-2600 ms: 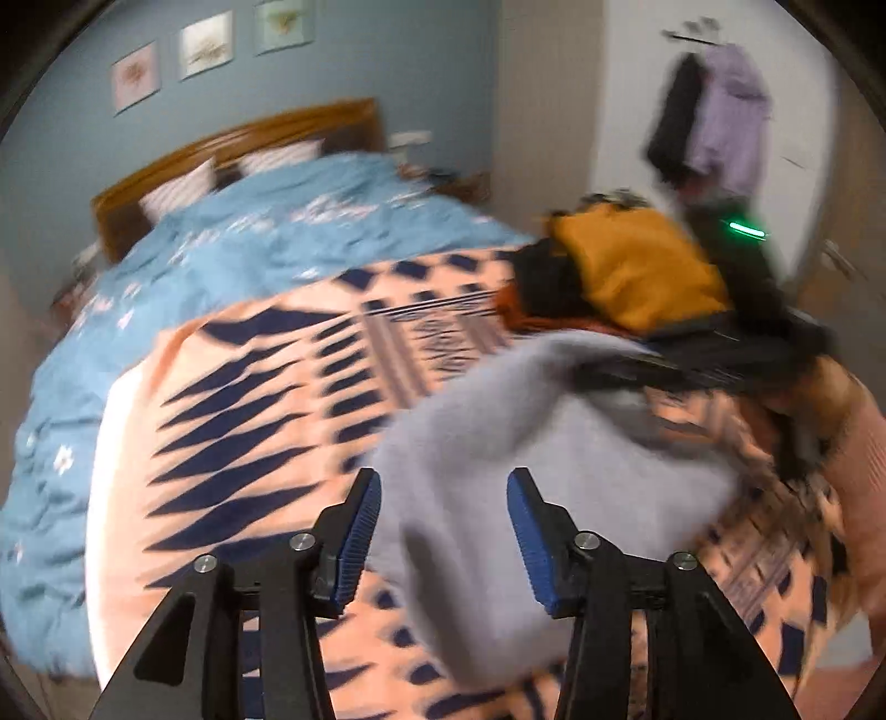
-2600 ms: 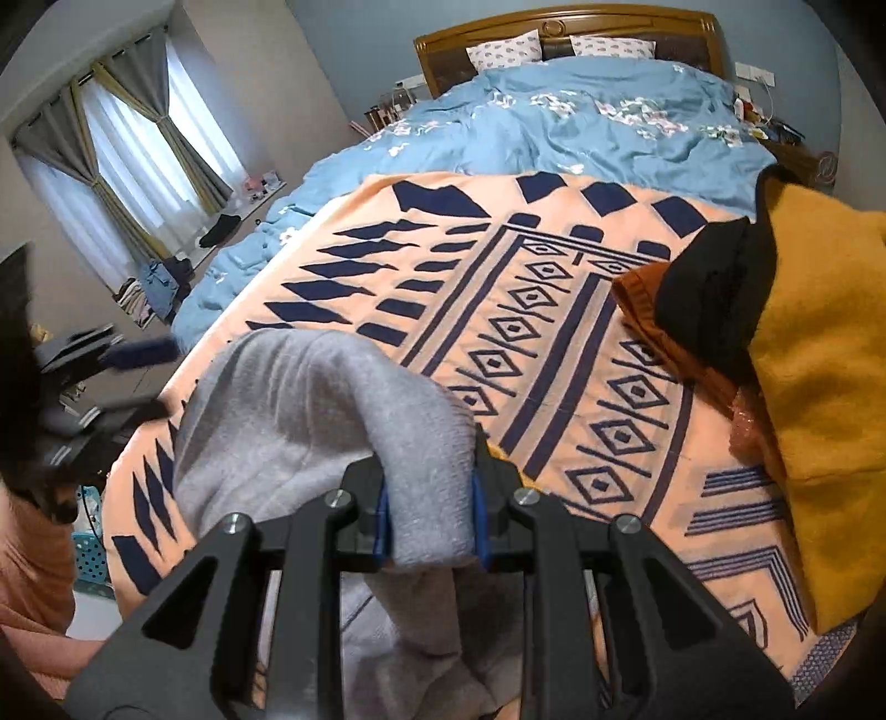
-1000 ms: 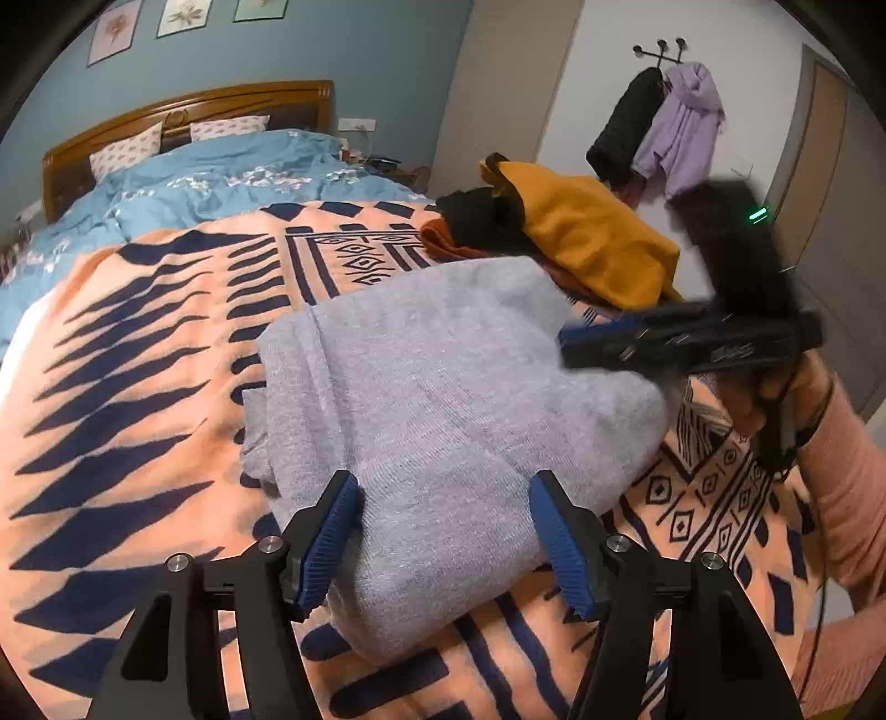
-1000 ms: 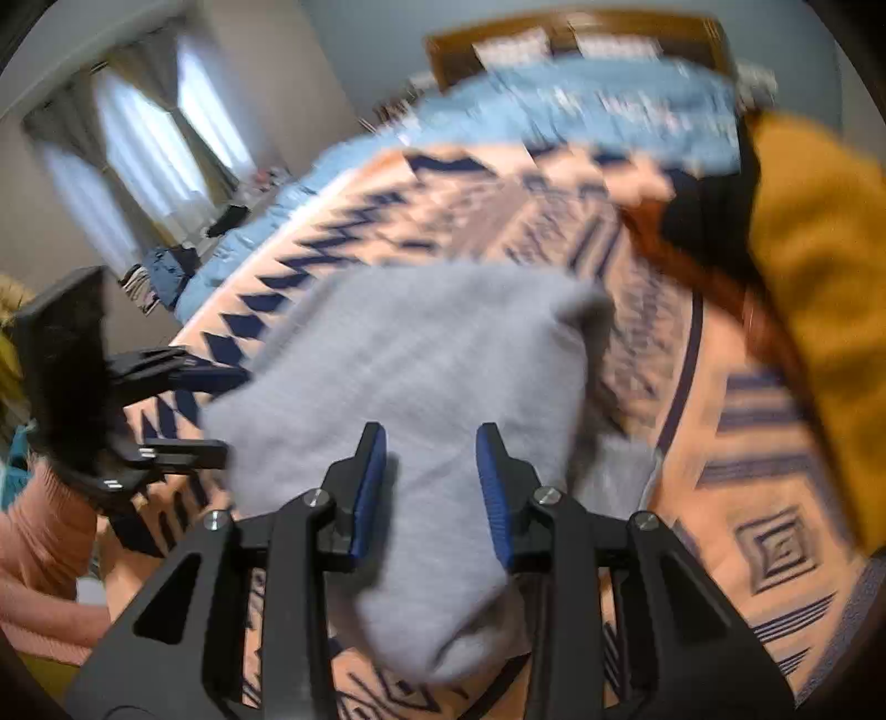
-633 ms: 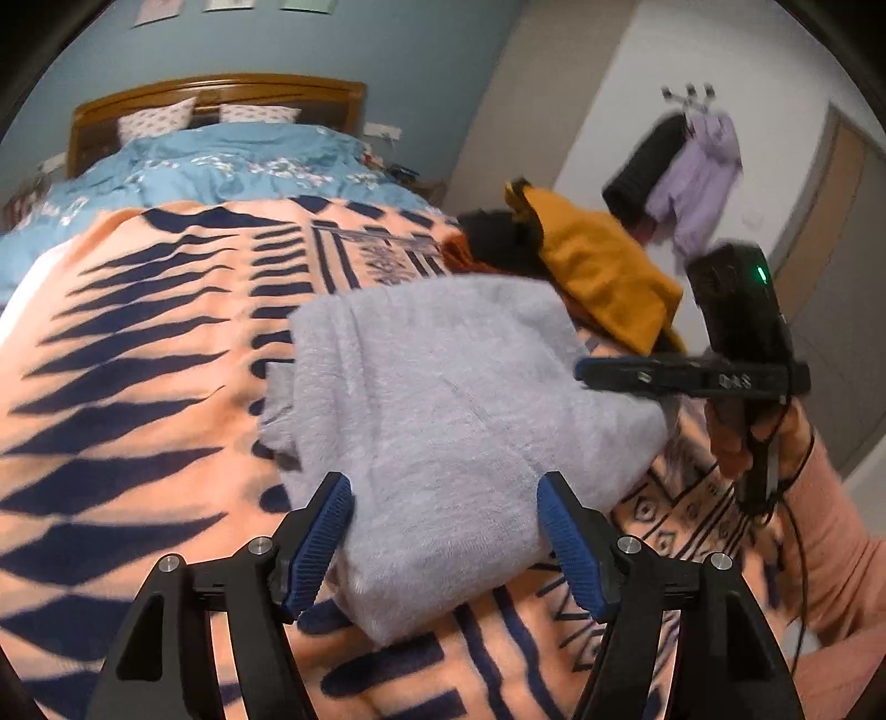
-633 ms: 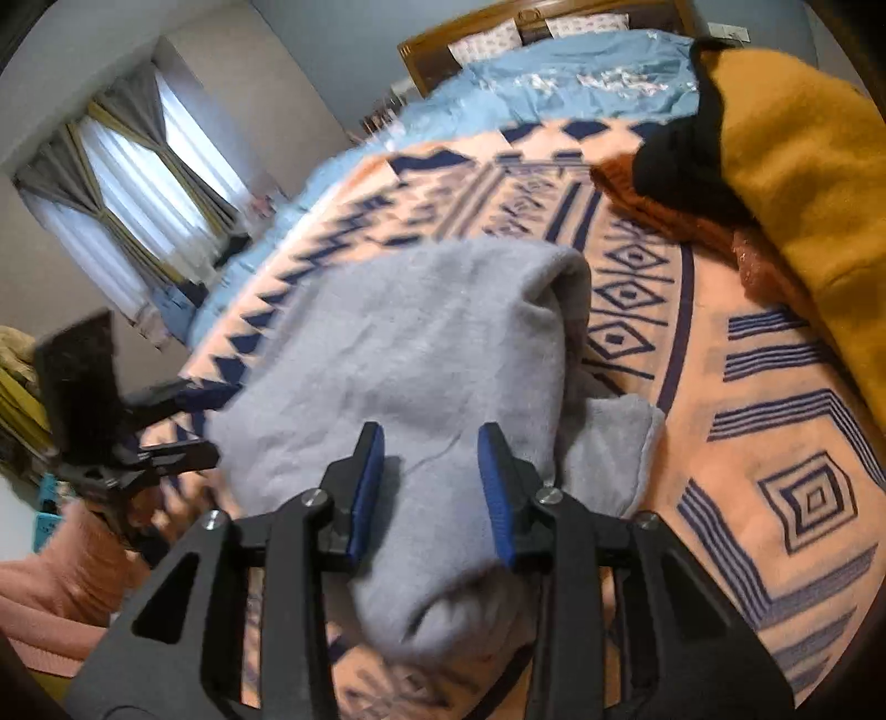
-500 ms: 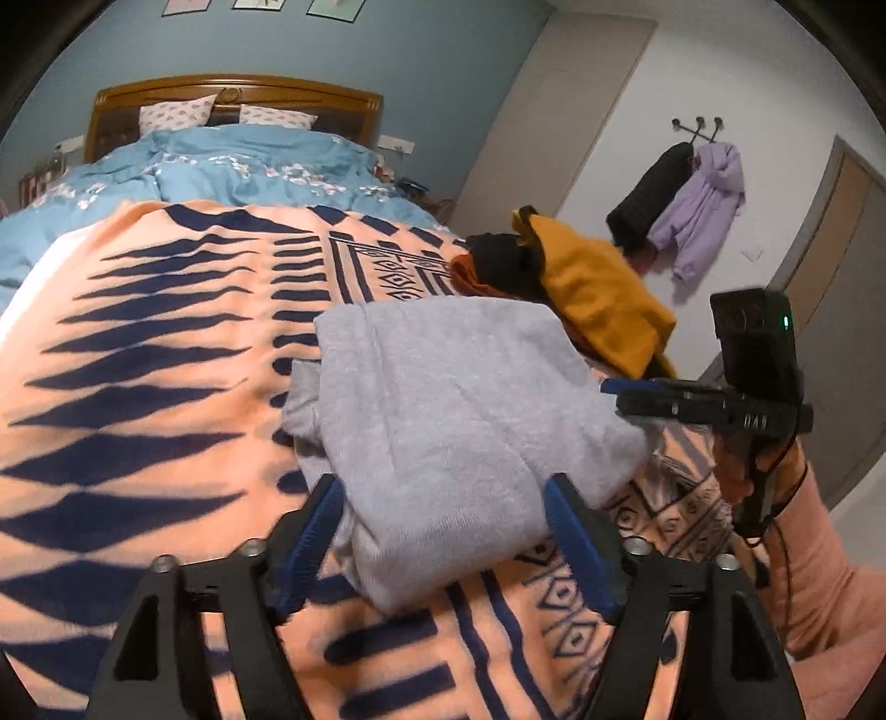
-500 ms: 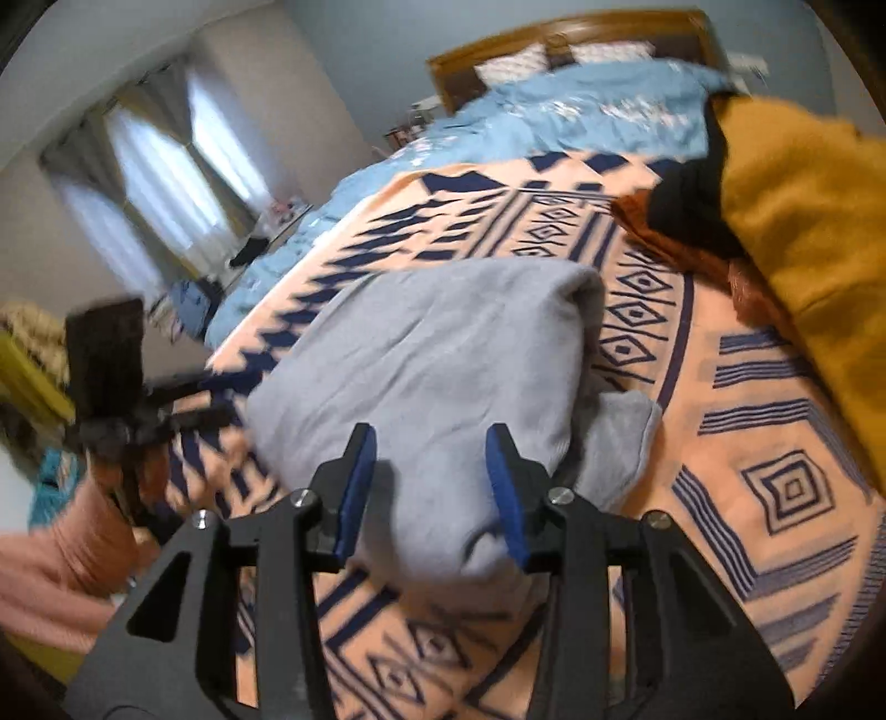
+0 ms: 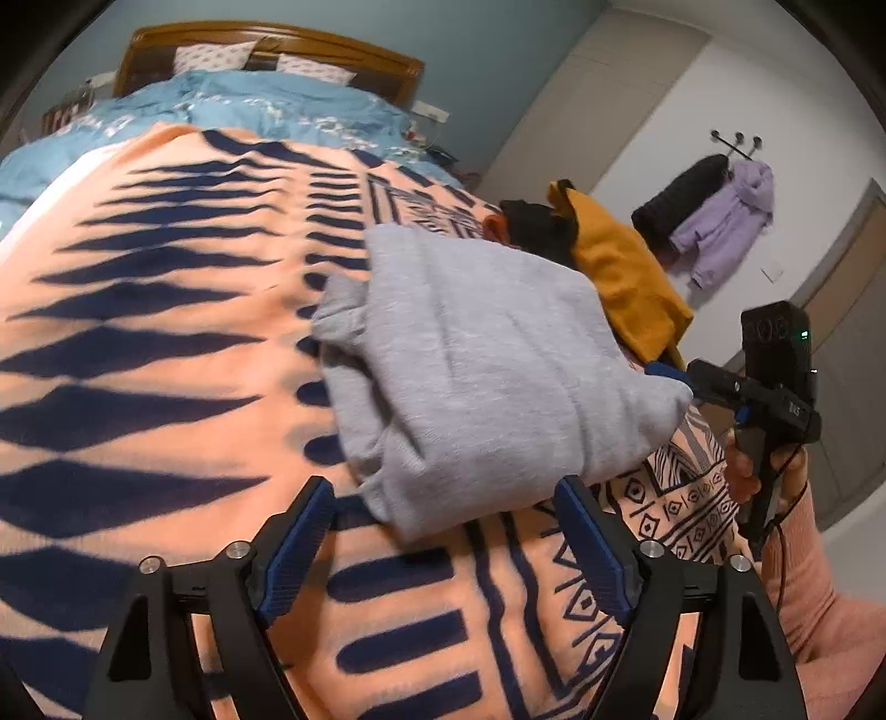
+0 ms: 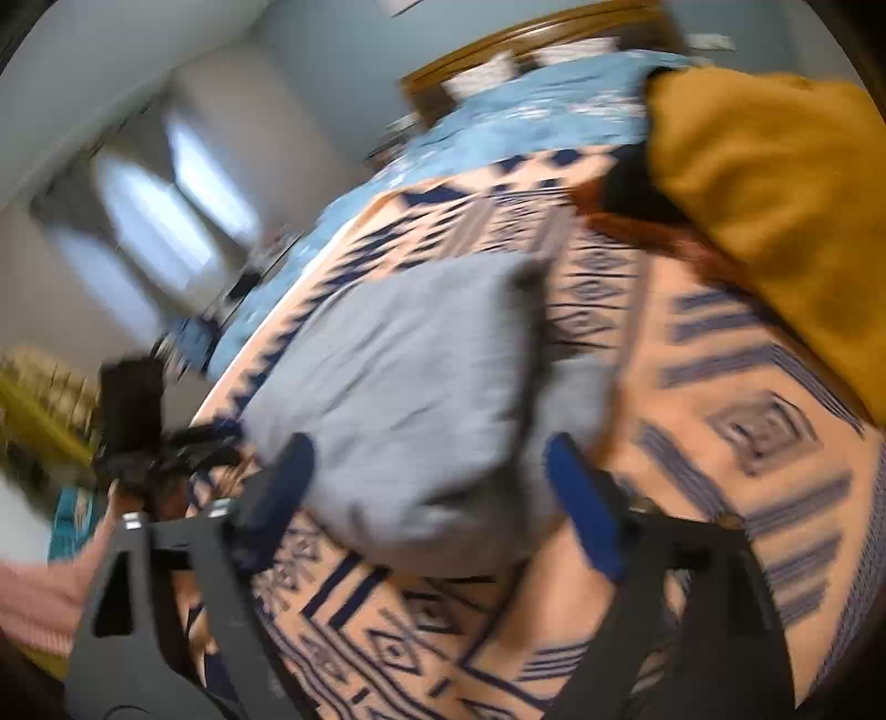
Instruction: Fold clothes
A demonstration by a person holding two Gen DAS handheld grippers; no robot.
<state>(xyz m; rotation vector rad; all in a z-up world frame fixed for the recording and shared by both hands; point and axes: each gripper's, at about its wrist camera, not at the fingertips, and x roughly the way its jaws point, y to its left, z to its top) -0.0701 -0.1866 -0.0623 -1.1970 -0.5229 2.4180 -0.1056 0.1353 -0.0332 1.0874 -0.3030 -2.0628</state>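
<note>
A grey sweater (image 9: 487, 365) lies folded in a thick bundle on the orange and navy patterned blanket (image 9: 144, 387). My left gripper (image 9: 443, 545) is open and empty, just short of the bundle's near edge. My right gripper (image 10: 432, 498) is open and empty, with the grey sweater (image 10: 410, 382) just ahead of its fingertips. The right wrist view is blurred by motion. The right gripper also shows in the left wrist view (image 9: 664, 372), at the sweater's right corner.
A pile of mustard, black and rust clothes (image 9: 614, 260) lies beyond the sweater, also in the right wrist view (image 10: 764, 183). A blue duvet (image 9: 266, 111) and wooden headboard (image 9: 277, 47) are at the far end. Jackets (image 9: 720, 216) hang on wall hooks.
The right gripper let go of the sweater and opened wide. Both grippers have drawn back from the folded bundle, which now lies on the blanket.
</note>
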